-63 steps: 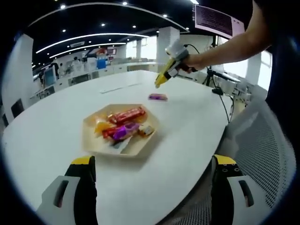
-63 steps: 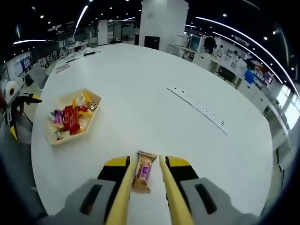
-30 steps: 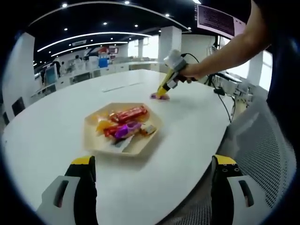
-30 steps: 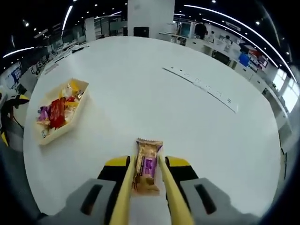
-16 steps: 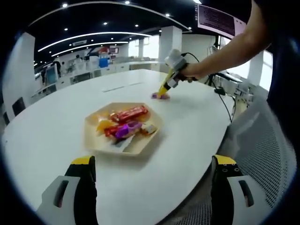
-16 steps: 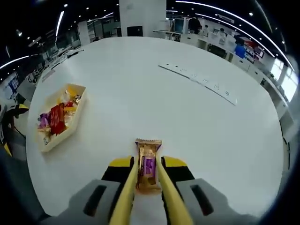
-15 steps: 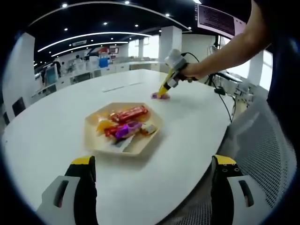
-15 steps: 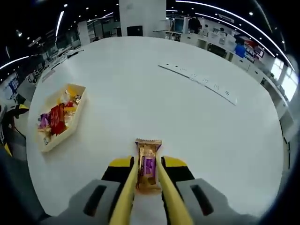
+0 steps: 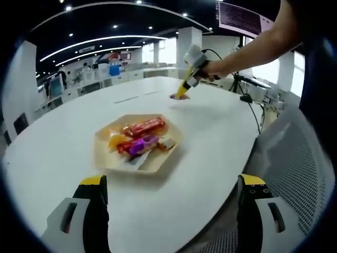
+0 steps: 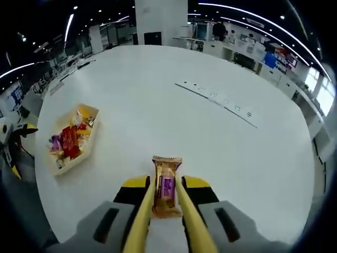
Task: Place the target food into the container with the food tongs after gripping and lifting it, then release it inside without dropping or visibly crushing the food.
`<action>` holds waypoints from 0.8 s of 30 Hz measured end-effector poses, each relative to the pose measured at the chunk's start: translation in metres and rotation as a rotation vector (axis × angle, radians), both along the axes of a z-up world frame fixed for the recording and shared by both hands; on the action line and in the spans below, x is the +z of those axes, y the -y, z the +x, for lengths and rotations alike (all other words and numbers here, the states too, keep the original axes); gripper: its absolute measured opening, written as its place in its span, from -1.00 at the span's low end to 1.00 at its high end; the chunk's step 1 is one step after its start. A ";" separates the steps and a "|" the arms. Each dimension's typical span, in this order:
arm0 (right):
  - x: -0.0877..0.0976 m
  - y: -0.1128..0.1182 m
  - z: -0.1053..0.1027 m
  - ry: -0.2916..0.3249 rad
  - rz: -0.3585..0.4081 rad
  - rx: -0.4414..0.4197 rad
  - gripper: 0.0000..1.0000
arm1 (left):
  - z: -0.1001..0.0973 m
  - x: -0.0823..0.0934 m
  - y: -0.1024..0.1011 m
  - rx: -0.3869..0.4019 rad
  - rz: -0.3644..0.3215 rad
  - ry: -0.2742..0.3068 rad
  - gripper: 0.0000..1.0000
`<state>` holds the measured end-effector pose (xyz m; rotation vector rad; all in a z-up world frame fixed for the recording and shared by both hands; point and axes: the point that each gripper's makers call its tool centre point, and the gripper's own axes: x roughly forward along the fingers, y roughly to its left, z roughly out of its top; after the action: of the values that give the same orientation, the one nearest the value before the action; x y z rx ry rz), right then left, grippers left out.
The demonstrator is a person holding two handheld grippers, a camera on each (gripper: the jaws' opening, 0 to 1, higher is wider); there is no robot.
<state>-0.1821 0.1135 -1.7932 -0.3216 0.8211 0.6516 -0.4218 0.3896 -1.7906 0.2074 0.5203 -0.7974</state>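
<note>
White table: right hand-held gripper clamps snack bar, now lifted; left hand-held gripper wide open.

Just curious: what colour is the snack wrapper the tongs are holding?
Golden-tan snack wrapper with a purple label, clearest in the right gripper view.

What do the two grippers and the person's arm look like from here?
The left gripper has grey bodies with black jaws capped in yellow. The right gripper has grey bodies and long yellow tongs. The arm is bare below a dark short sleeve.
</note>
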 end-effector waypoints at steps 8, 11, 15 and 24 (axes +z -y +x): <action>0.033 -0.003 0.010 0.027 -0.002 0.015 -0.56 | 0.001 0.000 0.000 0.003 0.003 0.001 0.98; 0.041 -0.003 0.011 0.032 -0.005 0.020 -0.56 | 0.002 0.002 -0.002 0.016 -0.012 -0.002 0.98; 0.049 -0.001 0.011 0.039 -0.009 0.020 -0.56 | 0.000 0.006 0.001 0.010 -0.031 0.006 0.98; 0.060 -0.005 0.009 0.035 0.002 0.004 -0.56 | 0.001 0.007 0.000 0.010 -0.026 0.016 0.98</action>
<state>-0.1731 0.1185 -1.7334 -0.3325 0.7861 0.6491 -0.4204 0.3891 -1.7837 0.1871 0.4951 -0.7918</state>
